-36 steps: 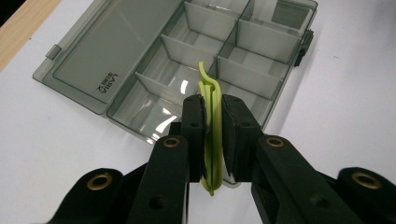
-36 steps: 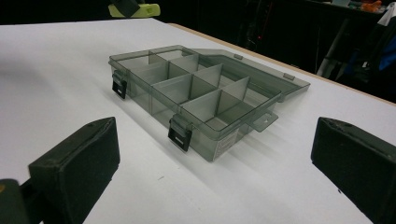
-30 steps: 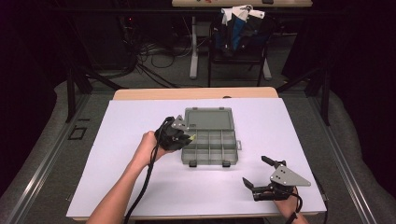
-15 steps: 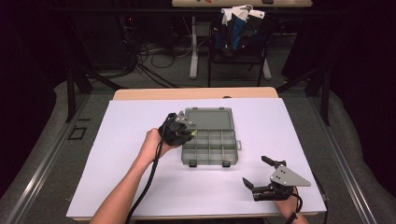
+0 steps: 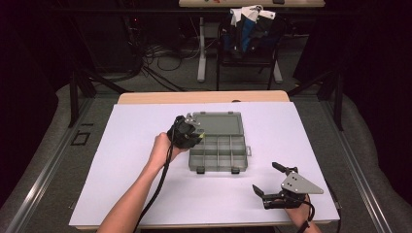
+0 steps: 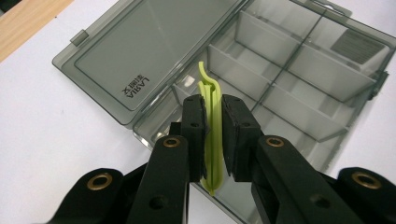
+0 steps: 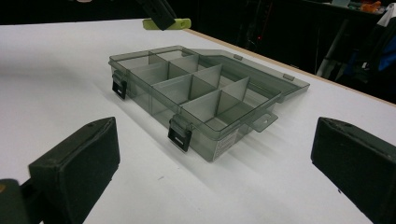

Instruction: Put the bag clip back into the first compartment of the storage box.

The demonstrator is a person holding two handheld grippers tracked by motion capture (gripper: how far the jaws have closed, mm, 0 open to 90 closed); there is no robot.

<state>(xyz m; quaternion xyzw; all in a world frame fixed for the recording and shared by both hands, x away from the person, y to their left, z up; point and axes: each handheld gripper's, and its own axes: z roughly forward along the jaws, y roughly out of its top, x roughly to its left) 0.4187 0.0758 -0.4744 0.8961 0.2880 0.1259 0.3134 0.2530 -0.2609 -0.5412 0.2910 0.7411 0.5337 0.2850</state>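
A clear grey compartment box (image 5: 218,153) lies open in the middle of the white table, its lid (image 5: 217,123) flat behind it and its several compartments bare. My left gripper (image 5: 197,137) hovers over the box's back left corner, shut on a thin lime-green plastic piece (image 6: 212,135). That piece stands upright between the pads and pokes out beyond them above the box (image 6: 299,70). At the front right, my right gripper (image 5: 265,176) rests open, and nothing sits between its pads. From there the box (image 7: 196,88) shows its two black latches, with the green piece (image 7: 180,23) beyond it.
The white tabletop (image 5: 121,160) has free room left and right of the box. A wooden edge (image 5: 204,97) runs along its back. Beyond it stand a chair with clothing (image 5: 250,24) and floor cables (image 5: 160,53). Dark rails flank the table.
My left gripper has shifted a little right and down toward the box's back left corner, still holding the green piece. The right gripper has not moved.
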